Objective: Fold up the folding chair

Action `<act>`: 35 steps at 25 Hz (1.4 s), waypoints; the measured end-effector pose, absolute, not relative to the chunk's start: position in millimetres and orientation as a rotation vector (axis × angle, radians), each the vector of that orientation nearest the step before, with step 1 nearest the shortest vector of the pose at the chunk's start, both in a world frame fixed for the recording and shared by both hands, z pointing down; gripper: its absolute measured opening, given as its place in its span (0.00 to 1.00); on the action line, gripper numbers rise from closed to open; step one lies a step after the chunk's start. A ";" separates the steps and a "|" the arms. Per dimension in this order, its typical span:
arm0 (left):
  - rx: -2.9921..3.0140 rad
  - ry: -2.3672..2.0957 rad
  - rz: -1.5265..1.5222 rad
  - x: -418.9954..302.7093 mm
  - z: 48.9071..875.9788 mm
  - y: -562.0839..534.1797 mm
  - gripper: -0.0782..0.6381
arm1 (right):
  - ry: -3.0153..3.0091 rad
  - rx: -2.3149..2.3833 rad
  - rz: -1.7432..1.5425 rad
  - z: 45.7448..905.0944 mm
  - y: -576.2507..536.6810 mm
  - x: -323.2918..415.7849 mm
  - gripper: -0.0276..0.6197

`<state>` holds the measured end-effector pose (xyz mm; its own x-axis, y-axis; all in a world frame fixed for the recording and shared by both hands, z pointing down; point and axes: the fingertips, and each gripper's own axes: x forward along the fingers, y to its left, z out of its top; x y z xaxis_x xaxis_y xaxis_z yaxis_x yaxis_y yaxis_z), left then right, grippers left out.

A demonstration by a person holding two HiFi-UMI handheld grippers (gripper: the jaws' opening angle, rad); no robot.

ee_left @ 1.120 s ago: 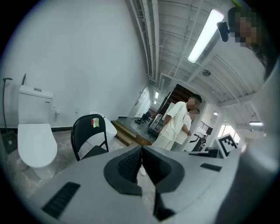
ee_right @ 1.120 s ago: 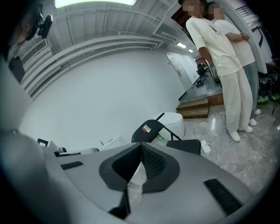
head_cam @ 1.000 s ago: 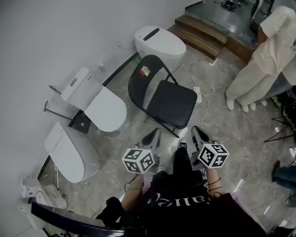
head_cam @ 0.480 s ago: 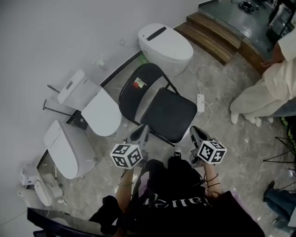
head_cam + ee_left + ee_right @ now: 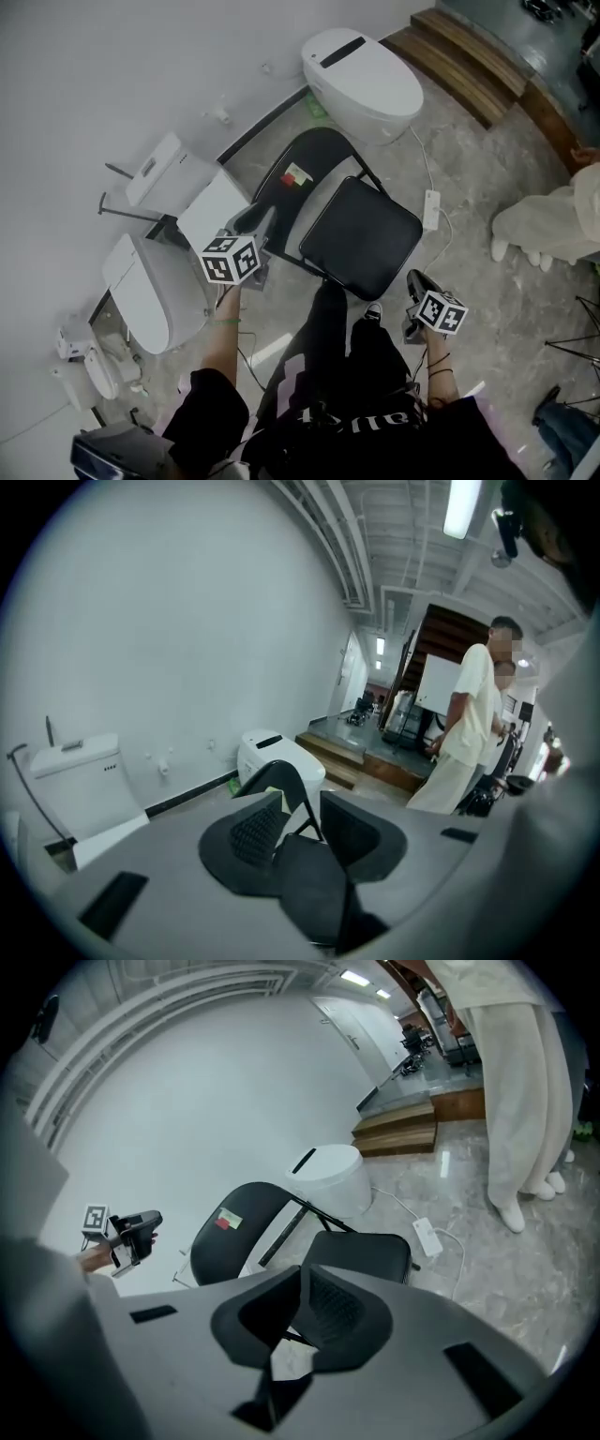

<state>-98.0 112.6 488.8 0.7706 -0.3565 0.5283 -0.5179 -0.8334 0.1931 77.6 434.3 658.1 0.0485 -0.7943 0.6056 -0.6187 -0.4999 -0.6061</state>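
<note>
Grey marbled stone floor (image 5: 487, 272) runs up to a white wall. Three white ceramic toilets (image 5: 361, 70) sit along the floor's wall edge, one far, two at left. Black metal folding chair w/ padded seat (image 5: 361, 234) stands unfolded mid-floor, seat flat, backrest twd the wall. Left gripper (image 5: 261, 217) is at the backrest's left edge, poss. touching, can't be sure. Its jaws are opening w/ nothing pressed btwn them. Right gripper (image 5: 415, 278) is off the seat's front-right corner, apart from it, fingers together, empty. Small white power strip (image 5: 432, 208) lies on the floor right of the seat.
</note>
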 end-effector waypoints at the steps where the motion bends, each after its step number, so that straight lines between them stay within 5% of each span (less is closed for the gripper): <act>1: 2.646 -0.669 0.755 -92.6 497.2 90.5 0.27 | 1.431 -2.130 -1.457 669.2 433.0 80.2 0.07; 10: 2.552 -0.353 1.294 -66.1 604.0 -25.3 0.28 | 1.110 -2.010 -1.621 784.5 405.5 79.6 0.29; 17: 2.439 0.082 1.327 -58.2 628.7 -8.1 0.39 | 1.036 -2.016 -1.765 865.4 400.2 79.7 0.32; 35: 2.411 -0.074 1.358 -39.6 657.4 -14.8 0.31 | 1.001 -1.975 -1.798 1017.5 414.3 102.6 0.54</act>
<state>-39.6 -14.8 657.4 0.5341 0.1339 0.8347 -0.2239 -0.9297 0.2924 102.6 414.3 1017.5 -0.0194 -0.6561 0.7544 -0.2961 -0.7169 -0.6311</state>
